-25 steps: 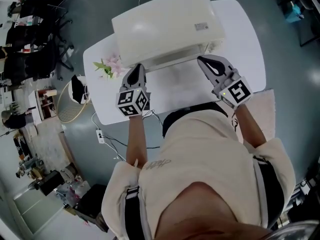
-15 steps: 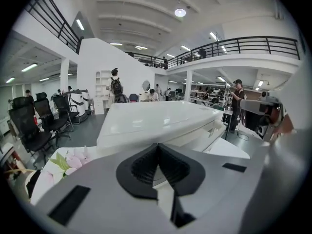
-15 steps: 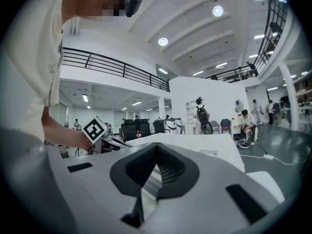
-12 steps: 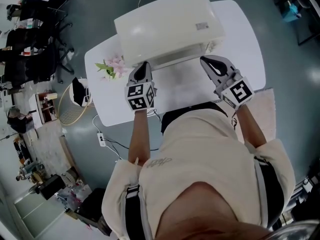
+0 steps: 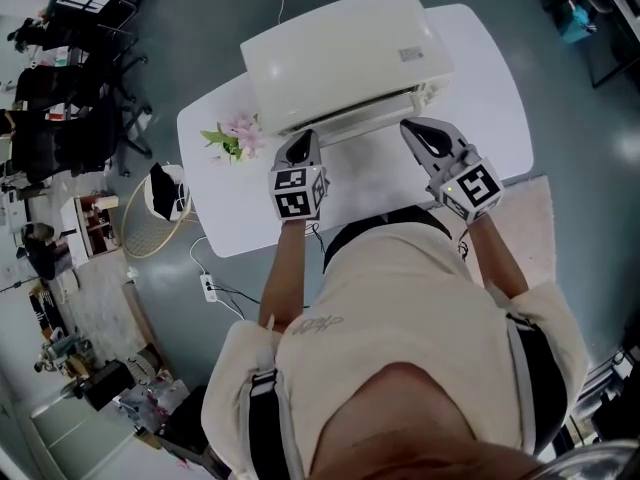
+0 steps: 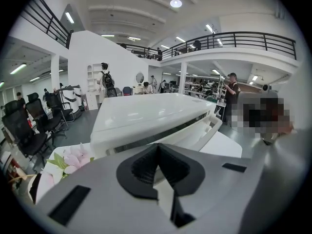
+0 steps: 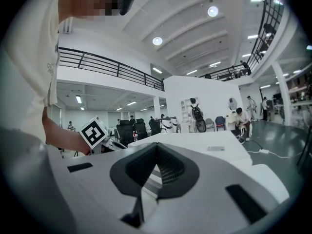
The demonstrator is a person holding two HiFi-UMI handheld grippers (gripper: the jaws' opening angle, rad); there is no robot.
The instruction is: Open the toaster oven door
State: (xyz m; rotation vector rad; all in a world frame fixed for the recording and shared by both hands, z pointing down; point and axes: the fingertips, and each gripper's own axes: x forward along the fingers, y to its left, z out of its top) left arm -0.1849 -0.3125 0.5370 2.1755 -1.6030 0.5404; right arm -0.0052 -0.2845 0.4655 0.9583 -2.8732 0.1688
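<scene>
Toaster oven sits on the table — flowers at its left.

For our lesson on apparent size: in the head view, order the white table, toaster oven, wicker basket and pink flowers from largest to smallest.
1. white table
2. toaster oven
3. wicker basket, on the floor and farther from the camera, so true size unsure
4. pink flowers
</scene>
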